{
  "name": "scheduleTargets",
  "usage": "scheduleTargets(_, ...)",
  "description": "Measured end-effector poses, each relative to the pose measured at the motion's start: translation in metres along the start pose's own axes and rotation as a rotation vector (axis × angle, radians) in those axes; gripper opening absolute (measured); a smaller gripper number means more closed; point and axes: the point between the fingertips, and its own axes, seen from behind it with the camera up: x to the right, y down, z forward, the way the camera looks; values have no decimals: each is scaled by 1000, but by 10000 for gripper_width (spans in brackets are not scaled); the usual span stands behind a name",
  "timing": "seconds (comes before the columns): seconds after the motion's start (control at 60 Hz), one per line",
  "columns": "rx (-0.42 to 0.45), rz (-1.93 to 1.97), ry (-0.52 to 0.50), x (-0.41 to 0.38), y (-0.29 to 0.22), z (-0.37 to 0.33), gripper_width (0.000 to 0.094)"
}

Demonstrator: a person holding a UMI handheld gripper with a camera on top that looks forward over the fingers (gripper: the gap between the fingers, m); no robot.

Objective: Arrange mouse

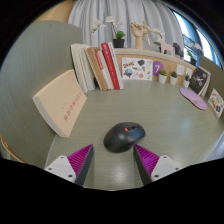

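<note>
A black computer mouse (124, 136) lies on the grey-green desk (150, 110), just ahead of my fingers and slightly between their tips. My gripper (114, 158) is open; its two magenta pads (82, 160) stand wide apart at either side with clear gaps to the mouse. Nothing is held.
A tan book (62, 103) leans at the left. Upright books (98, 66) stand behind it. A shelf with cards and small pots (150, 68) runs along the back. A pink item (194, 97) lies at the right.
</note>
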Motion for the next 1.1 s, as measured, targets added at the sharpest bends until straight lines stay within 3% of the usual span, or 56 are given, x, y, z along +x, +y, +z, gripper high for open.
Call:
scheduleTargets(0.517, -8, -59, 0, -22, -61, 78, 754)
scheduleTargets(0.75, -11, -59, 4, -17, -67, 85, 529)
scheduleTargets(0.883, -26, -63, 5, -16, -66, 86, 494)
scheduleTargets(1.0, -74, -79, -25, -17, -66, 87, 360)
scheduleTargets(1.1, -115, -100, -81, -15, -68, 88, 338)
